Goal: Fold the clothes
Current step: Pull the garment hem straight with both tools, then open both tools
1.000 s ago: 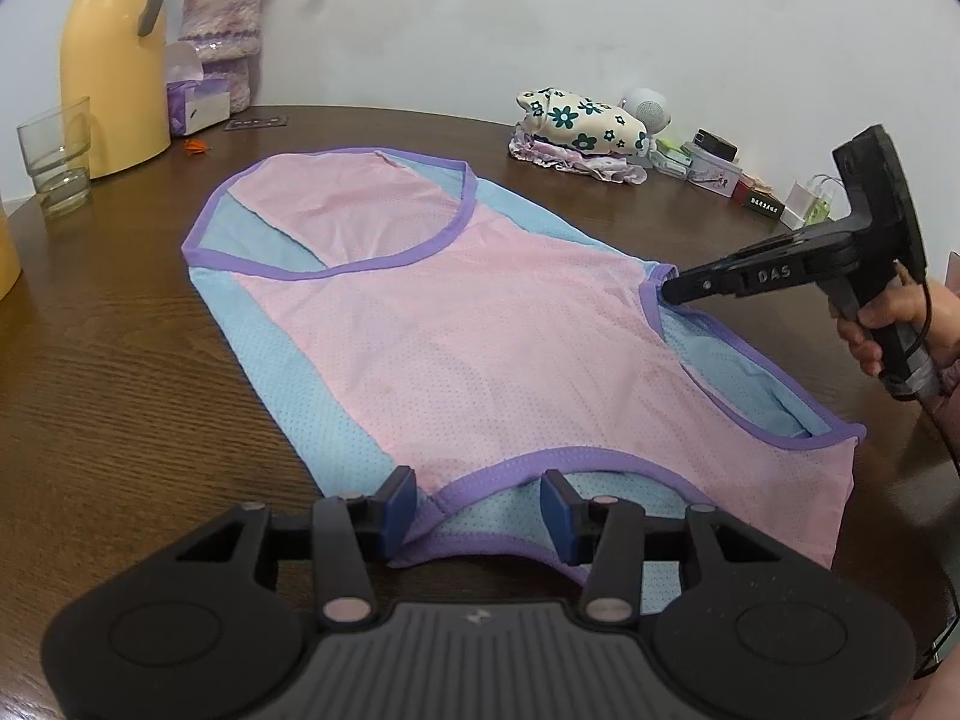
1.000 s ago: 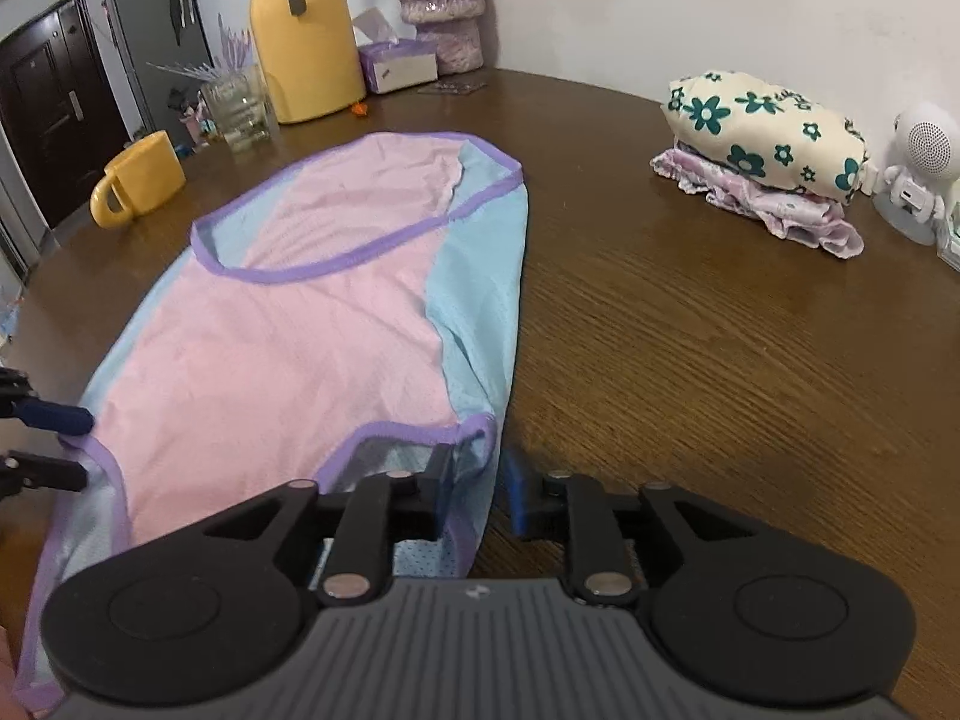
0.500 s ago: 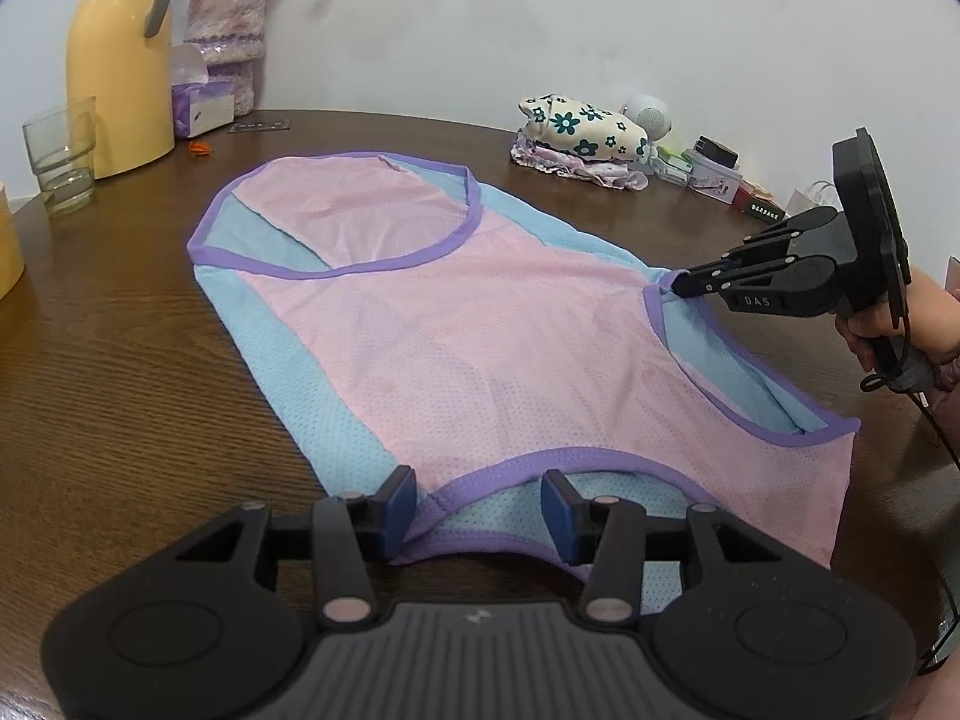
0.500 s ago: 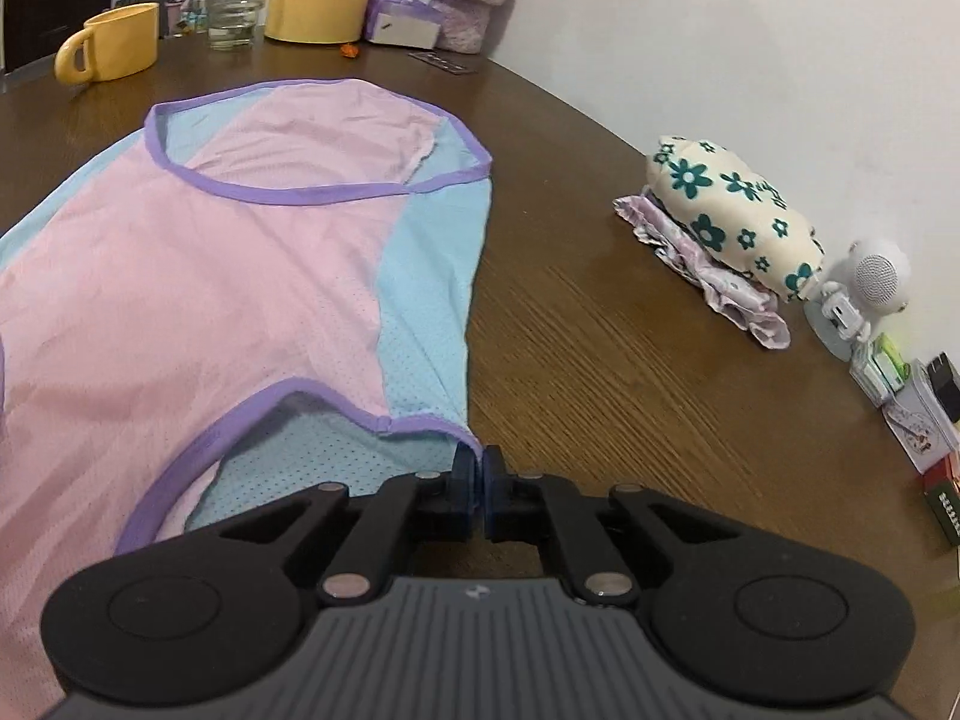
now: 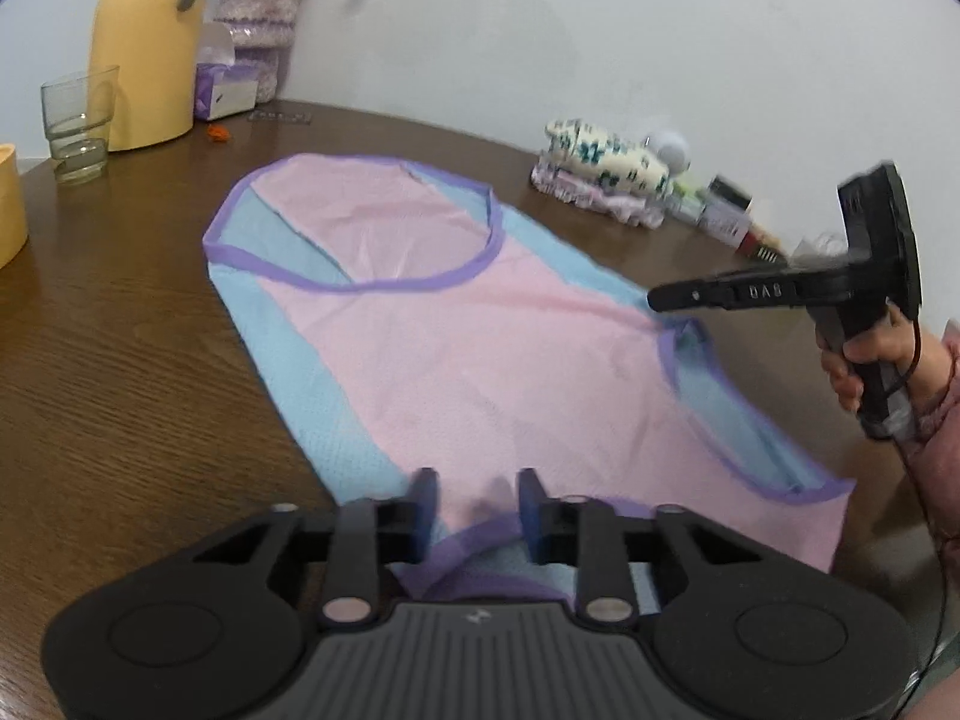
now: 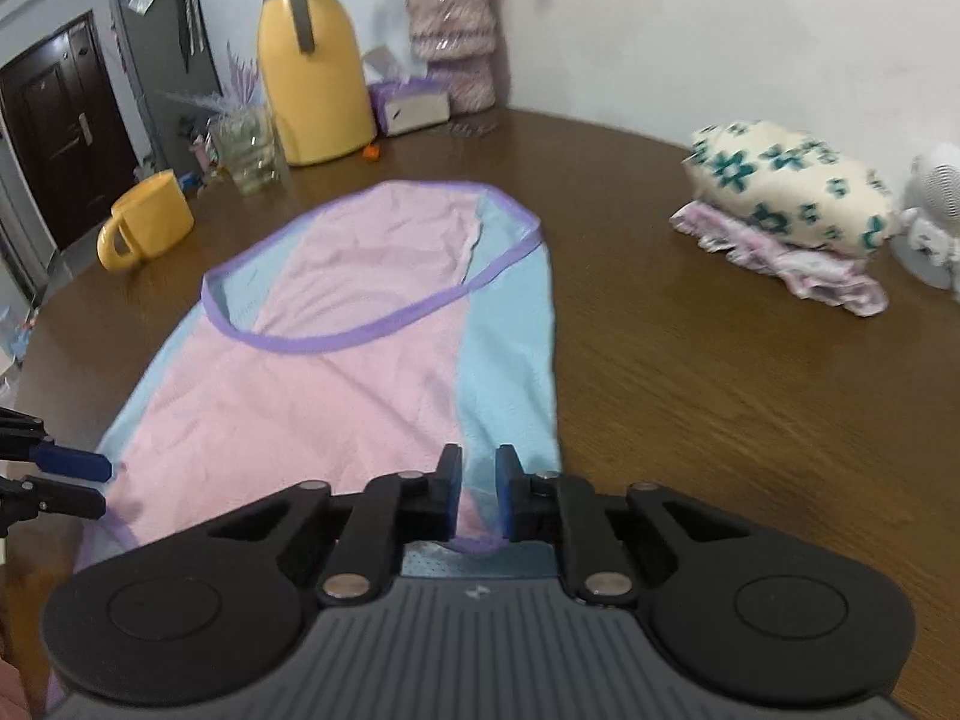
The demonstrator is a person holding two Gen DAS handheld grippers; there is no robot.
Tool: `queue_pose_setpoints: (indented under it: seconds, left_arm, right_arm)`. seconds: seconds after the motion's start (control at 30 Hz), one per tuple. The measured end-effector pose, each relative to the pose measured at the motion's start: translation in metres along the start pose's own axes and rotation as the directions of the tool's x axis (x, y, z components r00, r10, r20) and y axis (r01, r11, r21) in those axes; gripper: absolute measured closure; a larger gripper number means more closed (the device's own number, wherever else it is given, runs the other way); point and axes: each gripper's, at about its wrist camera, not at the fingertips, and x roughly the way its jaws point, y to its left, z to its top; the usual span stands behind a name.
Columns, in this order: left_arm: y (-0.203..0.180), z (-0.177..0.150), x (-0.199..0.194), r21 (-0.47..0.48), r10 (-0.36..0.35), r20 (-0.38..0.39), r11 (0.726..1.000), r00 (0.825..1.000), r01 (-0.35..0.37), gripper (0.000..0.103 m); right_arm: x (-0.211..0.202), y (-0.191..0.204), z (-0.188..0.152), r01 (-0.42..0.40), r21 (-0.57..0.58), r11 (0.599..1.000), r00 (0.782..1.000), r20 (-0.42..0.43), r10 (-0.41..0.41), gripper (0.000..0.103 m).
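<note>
A pink and light-blue mesh vest with purple trim [image 5: 480,348] lies flat on the brown wooden table [image 5: 120,396]. My left gripper [image 5: 474,498] is at the near purple hem. Its jaws are closing with pink cloth between them, and a gap still shows. My right gripper [image 6: 479,492] is at the vest's right armhole corner. Its jaws are opening a little, with blue cloth and a loop of purple trim between them. In the left wrist view the right gripper [image 5: 654,300] hovers just above that armhole, held by a hand [image 5: 864,360]. The left gripper [image 6: 99,485] shows at the right wrist view's left edge.
A yellow thermos [image 5: 144,48], a glass [image 5: 78,120], a tissue box [image 5: 225,90] and a yellow mug [image 6: 150,228] stand at the far left. A folded floral stack [image 6: 792,186], a white gadget [image 6: 936,210] and small boxes [image 5: 726,216] line the wall side.
The left jaws have narrowed and slid forward over the hem onto the pink cloth. The right gripper, pinched shut at the armhole corner half a second ago, has parted slightly and turned.
</note>
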Motion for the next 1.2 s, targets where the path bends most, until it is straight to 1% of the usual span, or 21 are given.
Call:
queue_pose_setpoints:
  seconds: [0.1,0.2,0.27,0.37,0.43,0.5,0.53,0.57,0.6,0.63,0.67,0.7,0.73,0.77,0.83,0.93,1.03,1.1,1.2]
  left_arm:
    - [0.002,-0.003,-0.001,0.008,0.008,-0.002,1.000,1.000,-0.008,0.080]
    - [0.004,-0.004,-0.001,0.003,0.009,-0.001,1.000,1.000,-0.009,0.081]
    - [0.003,-0.004,-0.001,0.006,0.015,0.001,1.000,1.000,-0.015,0.081]
    - [0.000,-0.003,0.000,0.006,0.028,0.002,1.000,1.000,-0.028,0.080]
    - [-0.001,-0.002,-0.004,-0.011,0.031,0.012,0.999,0.999,-0.031,0.070]
    - [-0.002,-0.002,-0.015,-0.025,0.028,0.056,0.999,0.998,-0.026,0.046]
    - [-0.005,-0.003,-0.022,-0.022,0.023,0.079,1.000,0.997,-0.021,0.040]
    - [-0.008,-0.004,-0.029,-0.017,0.018,0.098,1.000,0.995,-0.016,0.025]
    - [-0.012,-0.006,-0.036,-0.009,0.013,0.111,1.000,0.994,-0.012,0.010]
    - [-0.017,-0.008,-0.042,0.002,0.010,0.119,1.000,0.993,-0.011,0.005]
    - [-0.022,-0.011,-0.047,0.015,0.011,0.126,1.000,0.992,-0.013,0.000]
    - [-0.027,-0.014,-0.052,0.031,0.017,0.130,0.999,0.991,-0.021,0.000]
    - [-0.033,-0.018,-0.055,0.043,0.023,0.135,0.999,0.991,-0.029,0.000]
    - [-0.037,-0.021,-0.058,0.051,0.030,0.138,0.998,0.990,-0.037,0.000]
    - [-0.044,-0.029,-0.064,0.045,0.038,0.147,0.998,0.988,-0.045,0.000]
    - [-0.047,-0.040,-0.072,-0.002,0.035,0.156,0.999,0.987,-0.035,0.000]
    - [-0.045,-0.047,-0.077,-0.044,0.049,0.155,0.998,0.987,-0.043,0.000]
    - [-0.041,-0.050,-0.079,-0.066,0.062,0.146,0.996,0.987,-0.053,0.000]
    - [-0.032,-0.054,-0.084,-0.099,0.082,0.137,0.993,0.987,-0.068,0.000]
  right_arm:
    - [0.007,0.004,-0.006,0.033,-0.036,0.999,0.999,-0.015,-0.034,0.091]
    - [0.010,-0.001,-0.013,0.065,-0.038,0.997,0.997,-0.028,-0.066,0.092]
    - [0.008,-0.006,-0.015,0.085,-0.035,0.996,0.996,-0.022,-0.085,0.092]
    - [0.006,-0.009,-0.016,0.089,-0.029,0.996,0.996,-0.020,-0.089,0.091]
    - [-0.001,-0.009,-0.017,0.065,-0.005,0.998,0.998,-0.004,-0.065,0.091]
    - [-0.019,-0.004,-0.018,0.019,0.031,0.999,0.999,0.046,-0.020,0.087]
    - [-0.031,0.000,-0.021,-0.002,0.037,0.999,0.997,0.072,-0.001,0.076]
    - [-0.043,0.006,-0.024,-0.021,0.034,0.999,0.996,0.091,0.018,0.060]
    - [-0.055,0.011,-0.027,-0.040,0.032,0.999,0.993,0.110,0.036,0.054]
    - [-0.067,0.017,-0.032,-0.057,0.027,0.998,0.991,0.126,0.053,0.044]
    - [-0.078,0.023,-0.038,-0.068,0.021,0.997,0.989,0.135,0.065,0.031]
    - [-0.088,0.029,-0.044,-0.077,0.019,0.997,0.987,0.142,0.073,0.022]
    - [-0.097,0.036,-0.051,-0.083,0.016,0.996,0.986,0.148,0.080,0.007]
    - [-0.105,0.042,-0.059,-0.086,0.013,0.996,0.985,0.151,0.083,0.000]
    - [-0.119,0.057,-0.074,-0.086,0.002,0.996,0.984,0.154,0.085,0.000]
    - [-0.132,0.077,-0.096,-0.071,-0.003,0.997,0.986,0.150,0.071,0.000]
    - [-0.139,0.092,-0.115,-0.044,0.023,0.999,0.988,0.151,0.040,0.000]
    - [-0.142,0.103,-0.124,-0.030,0.038,0.999,0.988,0.156,0.023,0.000]
    - [-0.142,0.114,-0.129,-0.040,0.022,0.999,0.991,0.129,0.037,0.000]
